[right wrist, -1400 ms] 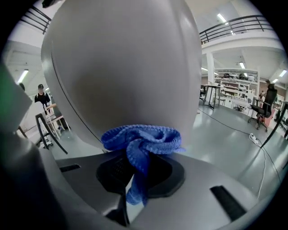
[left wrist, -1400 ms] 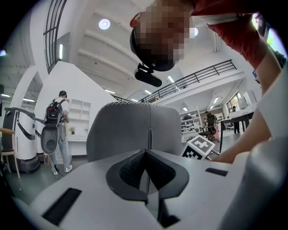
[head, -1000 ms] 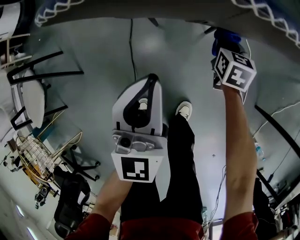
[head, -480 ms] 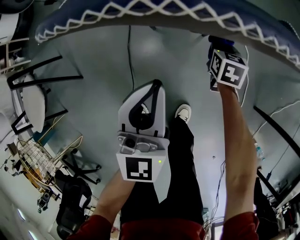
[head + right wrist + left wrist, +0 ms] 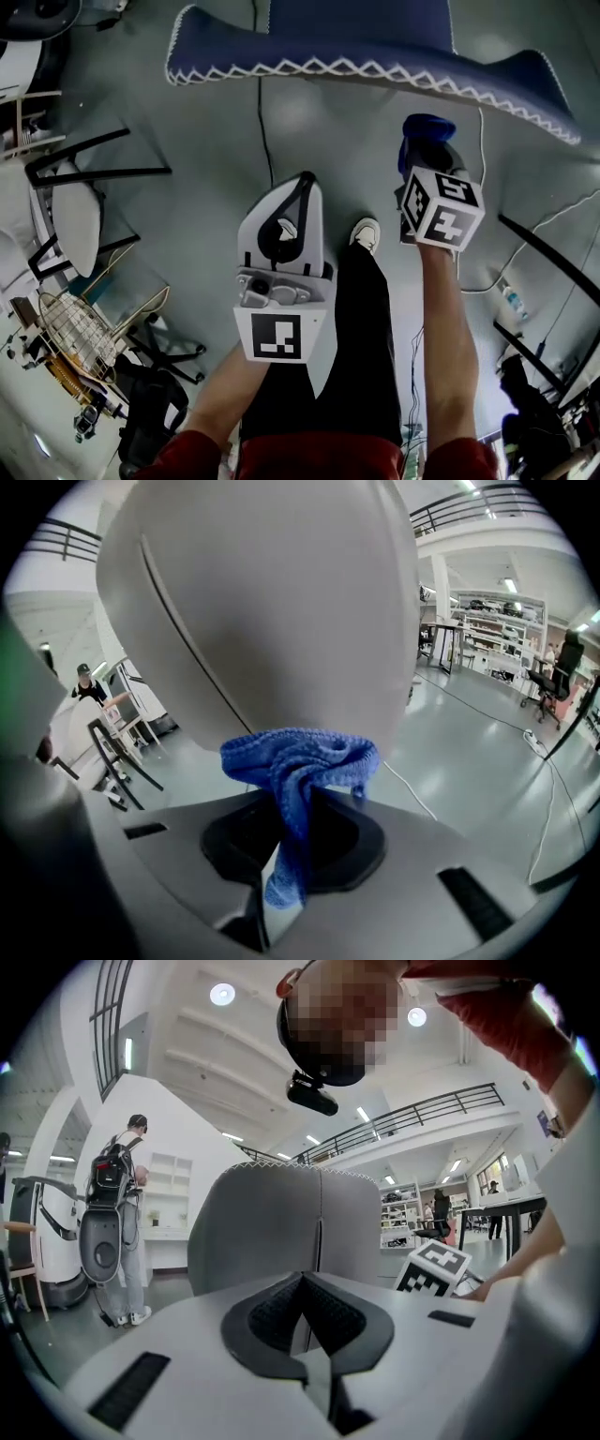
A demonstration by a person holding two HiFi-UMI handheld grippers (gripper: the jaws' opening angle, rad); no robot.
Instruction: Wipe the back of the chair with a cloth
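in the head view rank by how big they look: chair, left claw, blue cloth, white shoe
1. chair, widest by far
2. left claw, near the camera, so it looms
3. blue cloth and white shoe look alike; the cloth is partly hidden behind the right claw, so no ranking between them

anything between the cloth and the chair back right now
Nothing visible does. The cloth, pinched in the right gripper's fingers, faces the chair back directly in the right gripper view. The left gripper hangs off to the side, clear of that path.
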